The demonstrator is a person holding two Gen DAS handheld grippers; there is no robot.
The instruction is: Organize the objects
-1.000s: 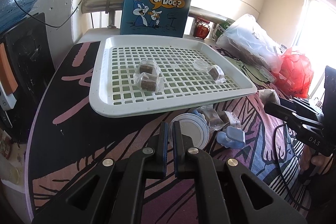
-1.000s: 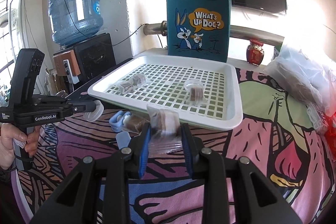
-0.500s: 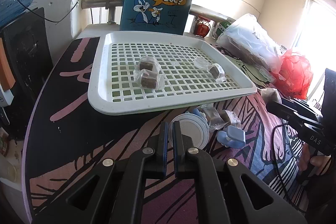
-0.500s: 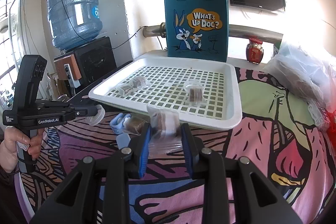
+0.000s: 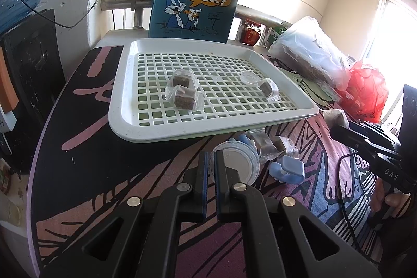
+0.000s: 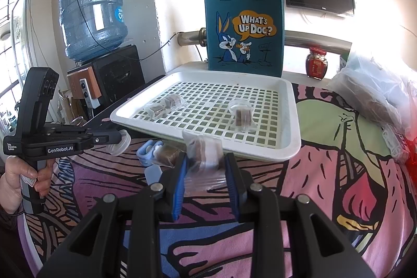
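A white slotted tray (image 5: 208, 133) (image 6: 260, 147) holds three clear-wrapped brown cubes: two at its left (image 5: 183, 91) (image 6: 165, 104) and one at its right (image 5: 268, 89) (image 6: 243, 116), beside a small clear lid (image 5: 249, 76). My right gripper (image 6: 206, 160) (image 5: 338, 130) is shut on another wrapped brown cube (image 6: 204, 151), held just in front of the tray's near rim. My left gripper (image 5: 211, 160) (image 6: 114, 140) is shut on the rim of a round clear lid (image 5: 237, 164) (image 6: 121, 142), above the table left of the tray. More wrapped cubes (image 5: 263, 143) (image 6: 168, 155) lie under the tray's front edge.
Blue plastic pieces (image 5: 286, 168) (image 6: 149, 147) lie by the loose cubes on the patterned cloth. A blue cartoon tote bag (image 6: 243, 33) stands behind the tray, with a red jar (image 6: 316, 61) beside it. Plastic bags (image 5: 310, 51) and a red bag (image 5: 365, 90) crowd the right. A water bottle (image 6: 91, 9) stands left.
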